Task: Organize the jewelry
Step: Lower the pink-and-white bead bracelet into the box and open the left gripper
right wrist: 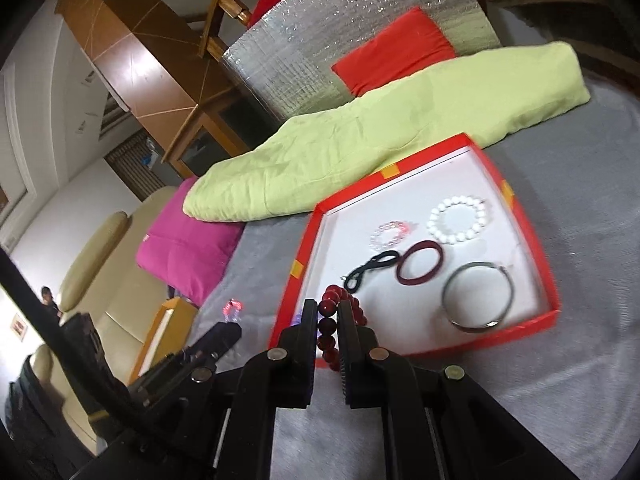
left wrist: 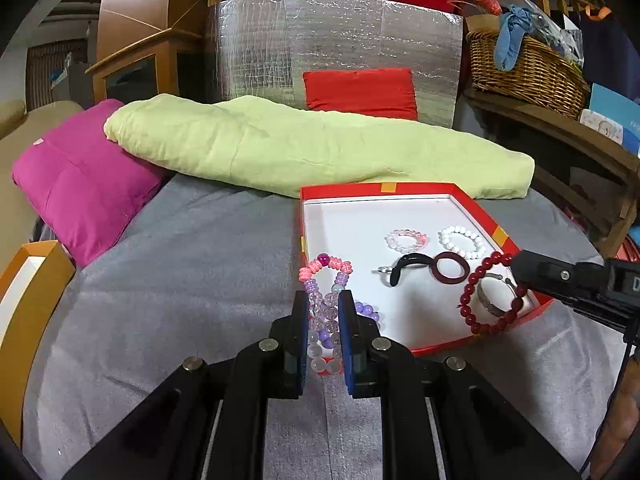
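A red box with a white inside (left wrist: 416,190) (right wrist: 400,168) lies on the grey cover. In it lie a clear pink bead bracelet (left wrist: 405,240) (right wrist: 390,234), a white bead bracelet (left wrist: 462,242) (right wrist: 456,220), a dark red bangle (left wrist: 452,267) (right wrist: 420,266), a black cord (left wrist: 404,266) (right wrist: 372,266) and a silver bangle (left wrist: 494,298) (right wrist: 478,296). My left gripper (left wrist: 323,312) is shut on a pink and purple bead bracelet (left wrist: 326,280), held above the box's near left corner. My right gripper (right wrist: 323,316) is shut on a dark red bead bracelet (right wrist: 332,320) (left wrist: 492,292), held over the box's near right part.
A green folded quilt (left wrist: 304,148), a magenta cushion (left wrist: 80,184) and a red cushion (left wrist: 360,92) lie behind the box. An orange box (left wrist: 28,292) stands at the left edge. A wicker basket (left wrist: 524,68) sits on a shelf at the right.
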Motion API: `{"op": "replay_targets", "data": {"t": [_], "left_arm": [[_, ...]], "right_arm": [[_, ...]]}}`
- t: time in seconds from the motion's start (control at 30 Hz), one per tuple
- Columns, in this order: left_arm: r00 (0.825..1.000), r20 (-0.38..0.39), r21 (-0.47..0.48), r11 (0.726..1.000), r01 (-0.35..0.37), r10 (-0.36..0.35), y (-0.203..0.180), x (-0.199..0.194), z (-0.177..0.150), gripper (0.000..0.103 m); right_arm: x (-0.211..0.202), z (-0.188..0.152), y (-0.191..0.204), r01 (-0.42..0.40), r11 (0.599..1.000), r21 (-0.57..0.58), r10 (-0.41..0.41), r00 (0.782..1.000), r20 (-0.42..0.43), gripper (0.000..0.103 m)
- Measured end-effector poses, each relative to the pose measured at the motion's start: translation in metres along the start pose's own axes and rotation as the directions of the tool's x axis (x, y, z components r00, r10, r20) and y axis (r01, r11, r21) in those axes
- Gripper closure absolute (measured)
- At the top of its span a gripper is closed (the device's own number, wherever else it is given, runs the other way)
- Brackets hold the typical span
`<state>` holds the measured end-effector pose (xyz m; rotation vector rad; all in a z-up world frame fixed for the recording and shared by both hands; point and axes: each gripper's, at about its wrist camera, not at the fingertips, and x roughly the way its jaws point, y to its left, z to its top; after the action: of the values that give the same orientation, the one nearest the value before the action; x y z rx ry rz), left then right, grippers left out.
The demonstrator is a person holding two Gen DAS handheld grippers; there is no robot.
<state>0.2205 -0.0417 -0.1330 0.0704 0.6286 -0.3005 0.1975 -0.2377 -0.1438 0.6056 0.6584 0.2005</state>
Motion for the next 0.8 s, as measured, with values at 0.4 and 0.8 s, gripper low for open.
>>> {"op": "replay_targets", "data": {"t": [0.4,0.8], "left_arm": [[0.998,-0.003,0.040,0.998,-0.056,0.056,-0.009,0.025,0.010,0.088],[0.997,-0.011,0.060,0.995,-0.076,0.077,-0.013,0.049,0.017,0.088]], "right_arm": [[0.019,0.017,-0.020,-0.020,0.997,0.070,0.021,1.000,-0.019,0.093],[0.014,0.025,-0.021,-0.009,0.998,0.056,0.009,1.000,0.005,0.093]]}}
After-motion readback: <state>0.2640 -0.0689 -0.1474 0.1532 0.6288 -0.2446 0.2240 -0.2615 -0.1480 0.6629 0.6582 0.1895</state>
